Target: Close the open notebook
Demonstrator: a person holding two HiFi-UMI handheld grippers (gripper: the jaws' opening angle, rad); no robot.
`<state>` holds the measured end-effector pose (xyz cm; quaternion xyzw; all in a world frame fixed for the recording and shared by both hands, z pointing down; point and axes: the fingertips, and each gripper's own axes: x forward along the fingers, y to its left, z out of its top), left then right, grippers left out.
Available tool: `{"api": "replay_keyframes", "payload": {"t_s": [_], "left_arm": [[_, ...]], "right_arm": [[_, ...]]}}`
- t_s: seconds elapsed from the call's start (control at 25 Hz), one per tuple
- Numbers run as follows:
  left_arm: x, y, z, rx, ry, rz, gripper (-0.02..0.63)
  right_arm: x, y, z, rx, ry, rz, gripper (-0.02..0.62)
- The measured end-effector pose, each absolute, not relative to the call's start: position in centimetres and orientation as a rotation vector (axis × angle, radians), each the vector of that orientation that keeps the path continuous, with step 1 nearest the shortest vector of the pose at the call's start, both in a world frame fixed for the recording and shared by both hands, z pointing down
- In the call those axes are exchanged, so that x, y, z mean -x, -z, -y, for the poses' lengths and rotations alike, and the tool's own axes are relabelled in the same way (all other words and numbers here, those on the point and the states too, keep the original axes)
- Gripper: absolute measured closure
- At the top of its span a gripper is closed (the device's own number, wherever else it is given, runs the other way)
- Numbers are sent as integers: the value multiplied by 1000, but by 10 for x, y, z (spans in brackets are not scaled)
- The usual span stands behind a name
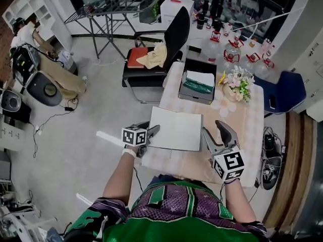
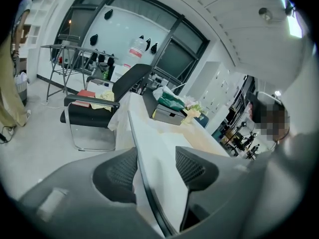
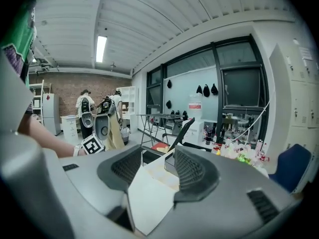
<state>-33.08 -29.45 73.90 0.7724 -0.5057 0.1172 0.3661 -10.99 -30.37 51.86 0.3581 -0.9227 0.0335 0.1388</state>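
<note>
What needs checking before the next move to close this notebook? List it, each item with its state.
1. Place of the left gripper at the left edge of the notebook: ok, a leaf stands between its jaws.
2. Grip of the left gripper on that leaf: not ok, jaws apart, pads not pressing it.
3. State of the right gripper: ok, jaws apart by the notebook's right edge, gripping nothing.
4. Whether the notebook is shut: not ok, the leaf looks tilted up.
5. Room on the table: ok, the box and flowers stand apart from the notebook.
</note>
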Motion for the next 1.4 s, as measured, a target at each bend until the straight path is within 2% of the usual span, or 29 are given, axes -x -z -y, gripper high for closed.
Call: {"api": "replay_keyframes", "payload": {"t_s": [0.84, 1.4], "left_arm": [[285, -678, 273, -2095, -152, 1226, 360], [258, -662, 280, -2065, -121, 1343, 360]], "right_arm": [[39, -485, 282, -1363, -103, 2616, 391], [5, -467, 299, -1274, -91, 2681, 391]]}}
